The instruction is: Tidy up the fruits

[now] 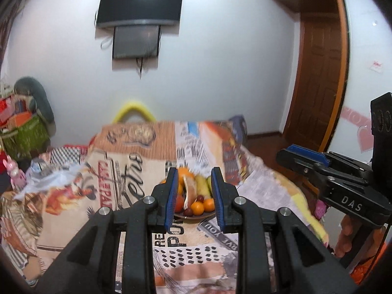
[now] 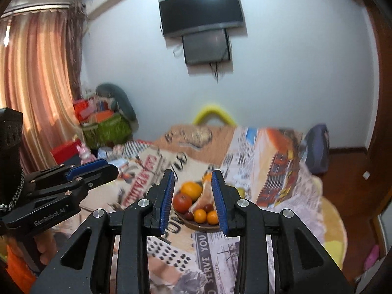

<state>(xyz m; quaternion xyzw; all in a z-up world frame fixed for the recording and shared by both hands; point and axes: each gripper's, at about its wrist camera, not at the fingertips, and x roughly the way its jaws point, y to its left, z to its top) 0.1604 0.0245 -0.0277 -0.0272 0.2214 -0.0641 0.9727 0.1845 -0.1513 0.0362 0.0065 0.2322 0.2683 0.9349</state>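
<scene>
A dark plate (image 1: 193, 216) of fruit sits on a bed with a printed blanket. It holds oranges (image 1: 198, 207), a red apple (image 1: 179, 202), bananas (image 1: 202, 184), a grapefruit slice (image 1: 189, 191) and dark grapes (image 1: 188, 212). My left gripper (image 1: 194, 186) is open and empty, held short of the plate, framing the fruit. My right gripper (image 2: 193, 188) is open and empty too, framing the same plate (image 2: 196, 225), with an orange (image 2: 191, 189) and the apple (image 2: 182, 202) between its fingers. Each gripper shows in the other's view, the right one (image 1: 301, 156) and the left one (image 2: 98, 169).
The printed blanket (image 1: 137, 171) covers the bed. A yellow curved piece (image 1: 133, 112) stands behind it. A green basket (image 2: 107, 129) with boxes and a pink toy (image 2: 84, 154) are at the left. A wooden door (image 1: 316, 73) is at the right. A TV (image 1: 140, 5) hangs on the wall.
</scene>
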